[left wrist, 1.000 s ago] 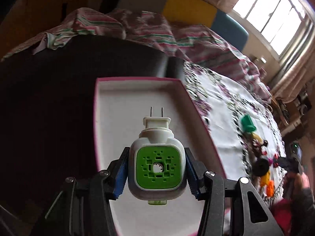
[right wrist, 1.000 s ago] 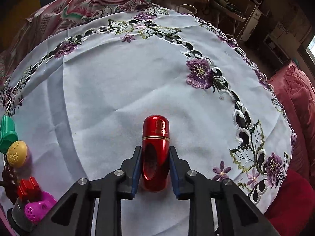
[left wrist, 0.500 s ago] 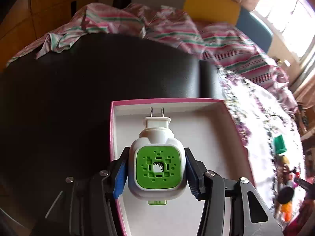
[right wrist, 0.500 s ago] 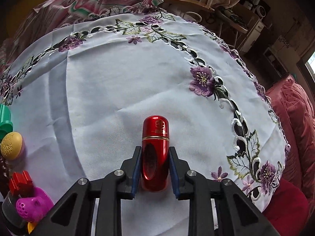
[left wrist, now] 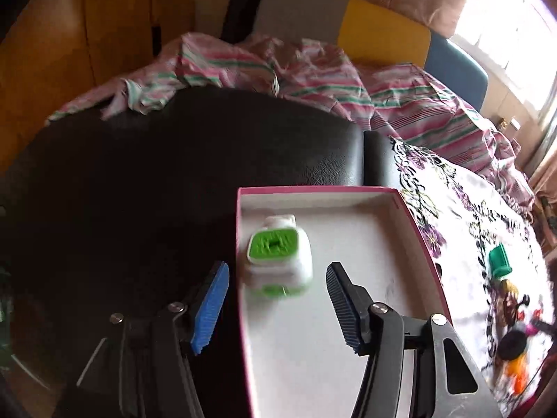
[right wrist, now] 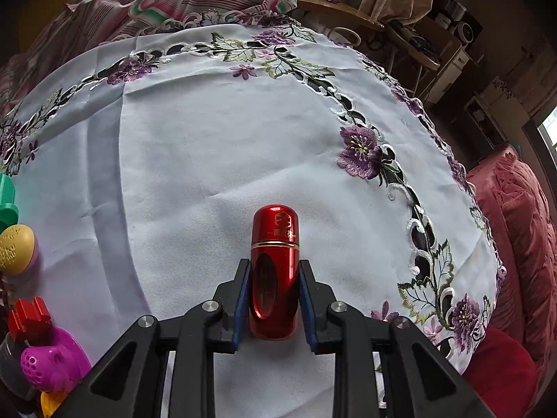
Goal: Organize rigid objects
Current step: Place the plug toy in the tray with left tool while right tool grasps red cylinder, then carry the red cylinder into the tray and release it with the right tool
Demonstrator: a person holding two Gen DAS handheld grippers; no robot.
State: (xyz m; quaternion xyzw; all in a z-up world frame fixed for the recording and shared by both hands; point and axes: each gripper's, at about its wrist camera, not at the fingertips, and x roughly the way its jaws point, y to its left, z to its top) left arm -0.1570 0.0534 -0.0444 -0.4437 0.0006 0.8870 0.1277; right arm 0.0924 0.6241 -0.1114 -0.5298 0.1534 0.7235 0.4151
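In the left wrist view my left gripper [left wrist: 276, 275] is open and empty. The white and green plug-in device [left wrist: 278, 256] lies blurred inside the white, pink-rimmed box [left wrist: 383, 230], near its left wall, just beyond my fingertips. In the right wrist view my right gripper [right wrist: 273, 271] is shut on a red metal capsule-shaped bottle [right wrist: 275, 264] and holds it over the white embroidered tablecloth [right wrist: 209, 146].
The box rests partly on a black leather seat [left wrist: 174, 174]. Small toys lie at the cloth's edge: a green piece [left wrist: 498, 261], a yellow egg [right wrist: 15, 249], a red block [right wrist: 29, 315], a magenta ball [right wrist: 48, 365]. A striped blanket [left wrist: 313, 69] lies behind. Red cushions [right wrist: 515, 244] sit right.
My left gripper has opened and let go of the plug-in device, which has dropped into the box by its left wall. The right gripper still holds the red bottle, nearly unmoved.
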